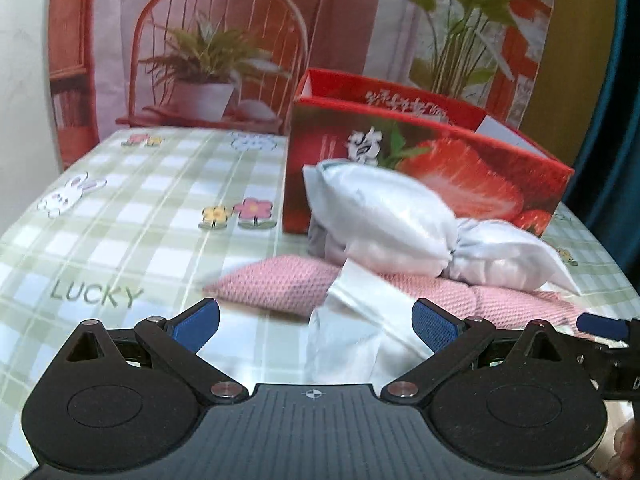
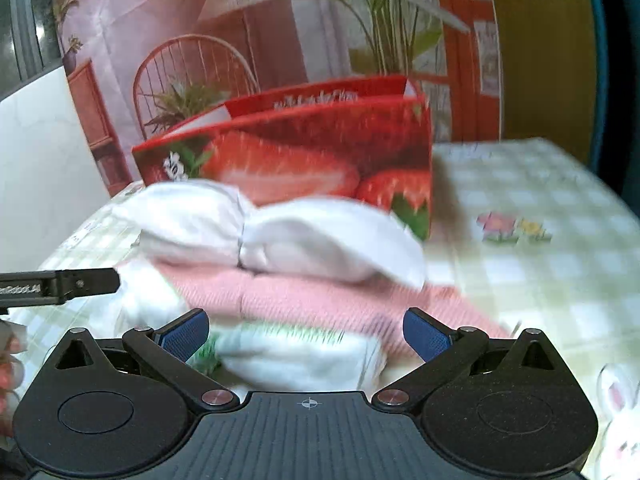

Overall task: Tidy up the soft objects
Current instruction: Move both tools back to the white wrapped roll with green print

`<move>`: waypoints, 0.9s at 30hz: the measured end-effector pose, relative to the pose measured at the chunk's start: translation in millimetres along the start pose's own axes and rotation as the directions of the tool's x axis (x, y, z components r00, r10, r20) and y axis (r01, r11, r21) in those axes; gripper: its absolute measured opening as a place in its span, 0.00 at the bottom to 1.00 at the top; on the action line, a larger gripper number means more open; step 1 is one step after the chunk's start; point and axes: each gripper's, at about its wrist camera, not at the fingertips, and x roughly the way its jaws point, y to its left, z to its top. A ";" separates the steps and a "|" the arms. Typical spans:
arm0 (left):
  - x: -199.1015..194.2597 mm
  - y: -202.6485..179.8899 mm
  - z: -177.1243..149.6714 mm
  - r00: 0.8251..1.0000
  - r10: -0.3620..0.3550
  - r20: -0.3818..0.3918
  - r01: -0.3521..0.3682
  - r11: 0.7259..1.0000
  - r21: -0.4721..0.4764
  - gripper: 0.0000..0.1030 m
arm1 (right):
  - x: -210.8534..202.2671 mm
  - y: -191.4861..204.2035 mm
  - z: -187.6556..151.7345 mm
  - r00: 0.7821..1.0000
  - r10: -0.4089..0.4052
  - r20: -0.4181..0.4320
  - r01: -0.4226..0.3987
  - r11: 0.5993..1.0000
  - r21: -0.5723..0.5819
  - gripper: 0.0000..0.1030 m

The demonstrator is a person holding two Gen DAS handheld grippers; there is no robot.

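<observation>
While the red strawberry box stood open on the checked tablecloth, nothing soft showed inside it. A white pillow lay on a pink pillow just before the box, beside a tissue pack. The left gripper and right gripper both gaped, holding nothing, so the sorting looked barely begun.

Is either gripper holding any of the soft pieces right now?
No. The left gripper and right gripper are both open, nothing clamped, facing the white satin bow-shaped cushion.
</observation>
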 end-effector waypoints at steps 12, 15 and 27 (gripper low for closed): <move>13.0 1.8 -13.1 0.999 0.004 -0.049 -0.003 1.000 0.023 1.00 | 16.3 -0.3 -15.2 0.997 -0.075 0.008 0.075 0.996 -0.048 1.00; 16.9 2.1 -15.6 0.998 -0.001 -0.066 0.002 1.000 0.020 1.00 | 20.5 -0.5 -17.5 0.997 -0.073 -0.007 0.073 0.996 -0.052 1.00; 23.3 -11.1 -30.1 0.996 0.037 -0.082 -0.027 0.992 0.125 1.00 | 26.2 0.4 -19.4 0.997 -0.074 -0.036 0.072 0.995 -0.067 1.00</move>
